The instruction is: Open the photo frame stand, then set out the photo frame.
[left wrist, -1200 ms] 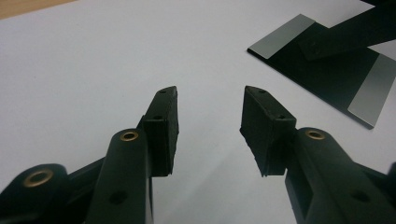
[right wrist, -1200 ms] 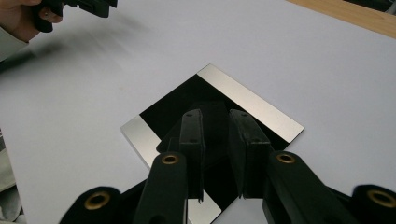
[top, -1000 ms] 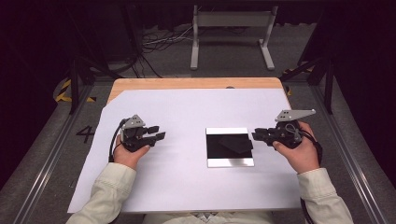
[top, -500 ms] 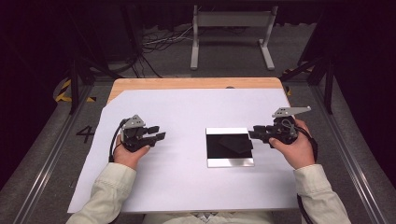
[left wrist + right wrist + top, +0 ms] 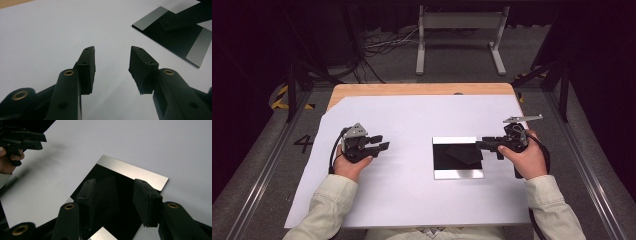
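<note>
Mirror-bright, a square plate (image 5: pixel 458 158) is seen lying flat on the white-covered worktop (image 5: pixel 412 115). Over its right edge the right tongs (image 5: pixel 484 145) are held, jaws just opened, nothing gripped. Well apart, the left tongs (image 5: pixel 379 142) are spread, empty.

Flat square mirror-like plate (image 5: pixel 458 159), dark glossy centre, silvery strips along near and far edges; lies flat on white sheet, right of centre.
</note>
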A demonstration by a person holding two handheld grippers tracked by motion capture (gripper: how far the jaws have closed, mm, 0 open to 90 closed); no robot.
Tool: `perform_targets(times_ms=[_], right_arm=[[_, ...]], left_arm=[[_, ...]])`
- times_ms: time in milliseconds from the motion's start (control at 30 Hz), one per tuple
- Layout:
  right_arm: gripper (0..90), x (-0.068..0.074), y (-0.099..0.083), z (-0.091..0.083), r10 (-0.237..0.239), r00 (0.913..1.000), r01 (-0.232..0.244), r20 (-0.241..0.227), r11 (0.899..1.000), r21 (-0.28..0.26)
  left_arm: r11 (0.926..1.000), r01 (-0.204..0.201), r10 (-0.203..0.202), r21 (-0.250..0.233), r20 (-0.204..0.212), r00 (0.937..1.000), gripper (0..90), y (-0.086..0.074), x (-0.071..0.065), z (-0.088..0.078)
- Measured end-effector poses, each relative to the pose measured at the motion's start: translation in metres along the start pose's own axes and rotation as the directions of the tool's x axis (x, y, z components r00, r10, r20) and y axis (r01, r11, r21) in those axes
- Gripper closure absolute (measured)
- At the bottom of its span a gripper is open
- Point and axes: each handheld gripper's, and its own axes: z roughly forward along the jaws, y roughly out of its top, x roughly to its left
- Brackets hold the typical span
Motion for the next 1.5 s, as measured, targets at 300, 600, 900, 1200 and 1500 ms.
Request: perform_targets(times_ms=[300, 600, 900, 1200, 1500], right_arm=[[46.2, -0.004, -0.005, 0.012, 0.109, 0.994, -0.109, 0.0, 0.992, 0.063], [42.2, -0.006, -0.009, 0.022, 0.185, 0.9824, -0.181, -0.025, 0.976, 0.12], [39.6, -0.008, -0.013, 0.031, 0.236, 0.9706, -0.226, -0.045, 0.96, 0.163], [38.6, -0.007, -0.015, 0.038, 0.277, 0.9573, -0.258, -0.081, 0.947, 0.19], [40.1, -0.005, -0.016, 0.043, 0.306, 0.9444, -0.276, -0.12, 0.936, 0.218]], left_arm=[[1.0, -0.001, 0.001, 0.001, 0.001, 1.0, 56.8, 0.0, 0.0, 0.0], [1.0, 0.0, 0.0, 0.0, -0.005, 1.0, 56.8, 0.0, 0.0, -0.001], [1.0, 0.004, -0.004, -0.006, -0.012, 0.9999, 56.9, 0.0, 0.0, -0.002], [1.0, 0.003, -0.003, -0.003, -0.014, 0.9999, 56.8, -0.001, 0.0, -0.001], [1.0, 0.003, -0.003, -0.001, -0.018, 0.9998, 56.6, -0.001, 0.0, -0.001]])
